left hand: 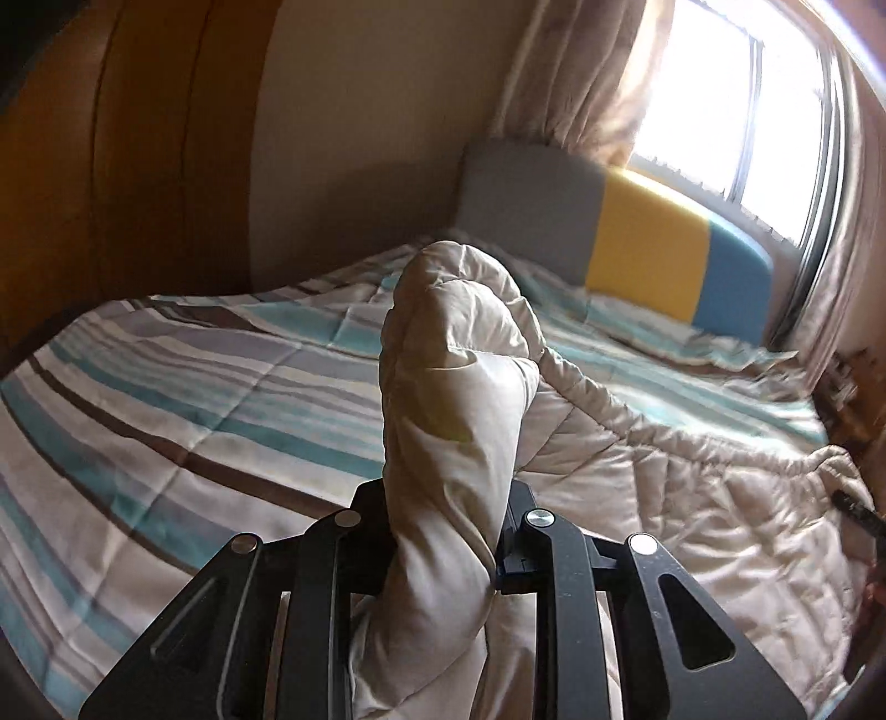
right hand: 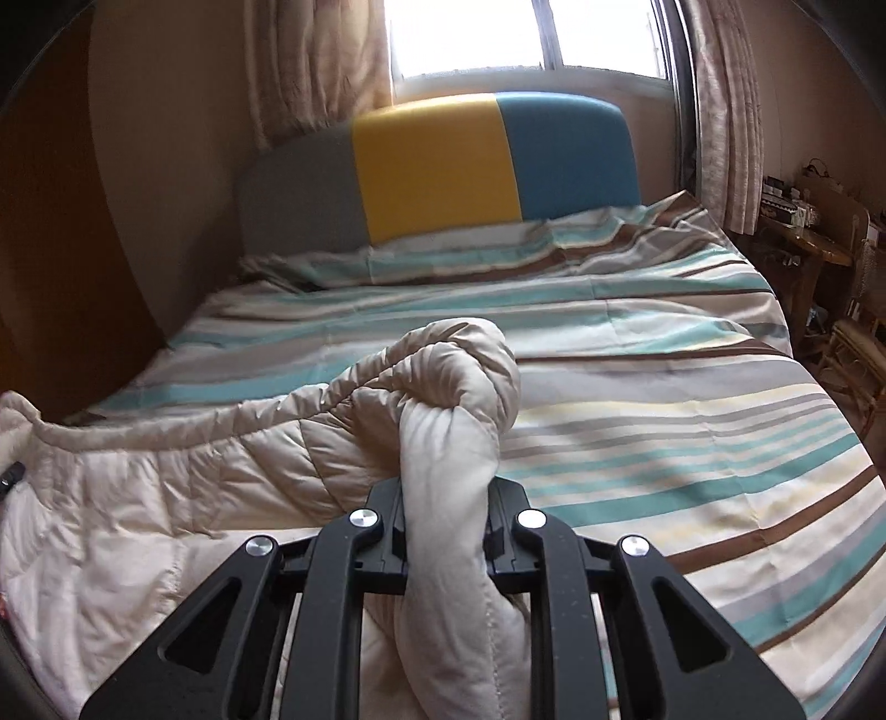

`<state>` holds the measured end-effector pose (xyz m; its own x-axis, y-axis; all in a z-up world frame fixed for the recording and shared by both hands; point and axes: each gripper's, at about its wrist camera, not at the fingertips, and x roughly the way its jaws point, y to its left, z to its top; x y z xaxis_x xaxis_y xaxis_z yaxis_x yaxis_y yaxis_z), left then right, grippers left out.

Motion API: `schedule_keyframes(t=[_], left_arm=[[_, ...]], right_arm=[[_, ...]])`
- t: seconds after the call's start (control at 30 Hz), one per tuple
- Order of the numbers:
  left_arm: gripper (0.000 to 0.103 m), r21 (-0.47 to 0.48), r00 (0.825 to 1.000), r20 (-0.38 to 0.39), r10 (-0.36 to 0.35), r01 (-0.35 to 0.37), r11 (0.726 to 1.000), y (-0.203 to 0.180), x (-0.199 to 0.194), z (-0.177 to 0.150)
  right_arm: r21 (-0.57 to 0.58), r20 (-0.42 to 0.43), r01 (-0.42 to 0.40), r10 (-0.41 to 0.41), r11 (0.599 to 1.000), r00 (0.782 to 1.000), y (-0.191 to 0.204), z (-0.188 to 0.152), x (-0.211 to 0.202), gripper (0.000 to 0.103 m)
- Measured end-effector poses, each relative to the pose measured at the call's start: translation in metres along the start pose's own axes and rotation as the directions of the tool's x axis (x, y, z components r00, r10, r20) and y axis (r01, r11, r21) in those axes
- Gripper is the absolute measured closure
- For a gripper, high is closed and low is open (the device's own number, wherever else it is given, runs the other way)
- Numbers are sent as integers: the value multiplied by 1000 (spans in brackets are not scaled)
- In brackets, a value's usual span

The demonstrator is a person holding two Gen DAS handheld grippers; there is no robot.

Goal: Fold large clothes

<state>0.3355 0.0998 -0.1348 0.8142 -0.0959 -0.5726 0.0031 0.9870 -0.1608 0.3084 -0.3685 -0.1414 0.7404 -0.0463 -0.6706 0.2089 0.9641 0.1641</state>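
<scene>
**Two grippers, one quilt, both ends pinched**

Left wrist view: left gripper [left hand: 446, 531] is clamping a thick bunched corner of the beige quilt [left hand: 459, 354]. The jaws are pressing on the fabric from both sides, w/ the roll squeezed narrow between them. The pinched fold is standing up and away from the camera, its long axis running along the fingers toward the headboard [left hand: 648, 243]. From that corner the hem is trailing off to the right and down, and the rest of the quilt is lying spread over the right part of the bed. Under it the striped bedspread [left hand: 183, 399] is covering the mattress. One quilt, one bedspread, one headboard in three colour blocks: grey, yellow, blue. Window [left hand: 720, 111] and curtain [left hand: 576, 72] are sitting behind, top right. Picture is a bit blurred.

Right wrist view: right gripper [right hand: 446, 526] is likewise clenching another bunched corner of the same quilt [right hand: 459, 387], pads pressing on the fabric. This fold is also pointing forward along the fingers, curling over at its tip. The hem is running left from it, w/ the quilt's body lying on the left near part of the bed. The striped bedspread [right hand: 664, 399] is showing bare on the right. Two curtains are flanking the window [right hand: 498, 39]. A wooden table [right hand: 803, 243] w/ clutter is standing at far right.
</scene>
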Motion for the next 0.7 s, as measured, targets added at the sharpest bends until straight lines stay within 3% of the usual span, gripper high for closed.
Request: schedule_keyframes(t=[0.23, 0.4, 0.7], left_arm=[[76, 26, 994, -85, 64, -62, 998, 5, 44, -26], [62, 52, 986, -140, 90, -83, 995, 5, 66, -41], [55, 87, 978, -169, 125, -112, 990, -1, 80, -50]], right_arm=[[-47, -65, 65, -68, 997, 996, 4, -23, 48, 78], [-85, -97, 97, -105, 992, 990, 9, -34, 67, 70], [-117, -132, 129, -144, 985, 981, 15, -44, 89, 60]])
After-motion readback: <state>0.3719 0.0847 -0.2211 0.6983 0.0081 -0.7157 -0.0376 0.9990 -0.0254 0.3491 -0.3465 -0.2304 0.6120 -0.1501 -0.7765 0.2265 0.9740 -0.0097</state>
